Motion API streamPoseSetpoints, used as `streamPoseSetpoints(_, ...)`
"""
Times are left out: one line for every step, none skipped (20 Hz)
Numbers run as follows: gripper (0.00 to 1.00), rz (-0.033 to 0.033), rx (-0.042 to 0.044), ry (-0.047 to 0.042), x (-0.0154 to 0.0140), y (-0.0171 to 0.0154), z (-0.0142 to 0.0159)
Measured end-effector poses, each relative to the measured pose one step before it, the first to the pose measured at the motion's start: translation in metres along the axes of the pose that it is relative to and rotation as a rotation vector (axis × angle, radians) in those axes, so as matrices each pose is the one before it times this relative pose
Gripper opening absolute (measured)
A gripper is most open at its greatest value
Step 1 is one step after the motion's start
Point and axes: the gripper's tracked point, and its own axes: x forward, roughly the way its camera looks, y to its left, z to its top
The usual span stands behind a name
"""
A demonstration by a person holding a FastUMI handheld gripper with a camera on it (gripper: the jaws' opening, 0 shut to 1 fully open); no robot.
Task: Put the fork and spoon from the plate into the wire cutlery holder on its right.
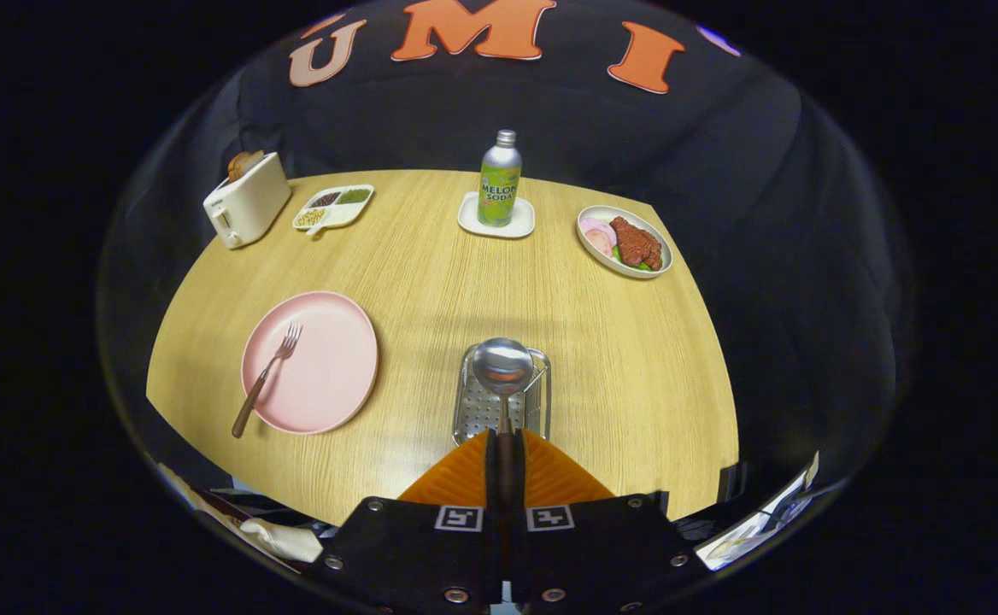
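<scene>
The tongs (505,448) were closed on the spoon (503,366), both orange fingers pressing its handle, bowl end forward over the wire cutlery holder (542,393), presumably lined up for dropping in. Their grip hid most of the handle. To the left, the fork (267,376) lay on the pink plate (328,359), its handle overhanging the rim onto the counter (619,359).

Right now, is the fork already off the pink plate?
No. The fork lies on the pink plate, while the gripper is shut on the spoon over the wire holder.
</scene>
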Motion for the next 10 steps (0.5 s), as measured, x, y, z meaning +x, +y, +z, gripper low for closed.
streamPoseSetpoints(0.05, -0.00408, -0.02743, 0.02348, 0.00155, -0.00254, -0.00104)
streamPoseSetpoints(0.04, 0.00328, -0.02744, 0.02609, 0.00135, -0.00067, -0.00062)
streamPoseSetpoints(0.04, 0.01037, -0.01794, 0.02584, 0.00383, 0.00254, -0.00041)
streamPoseSetpoints(0.04, 0.01202, -0.00811, 0.03207, 0.00172, 0.00064, -0.00213)
streamPoseSetpoints(0.04, 0.01161, -0.00510, 0.02633, 0.00147, -0.00072, -0.00310)
streamPoseSetpoints(0.04, 0.00690, -0.00747, 0.02171, 0.00169, -0.00085, -0.00051)
streamPoseSetpoints(0.04, 0.00215, -0.01087, 0.01557, 0.00290, -0.00078, 0.00025)
streamPoseSetpoints(0.04, 0.00156, -0.00972, 0.01393, 0.00271, -0.00027, 0.00135)
streamPoseSetpoints(0.04, 0.00443, -0.00320, 0.01544, 0.00298, 0.00083, 0.00133)
streamPoseSetpoints(0.04, 0.00728, 0.00141, 0.01460, 0.00151, 0.00155, 0.00064)
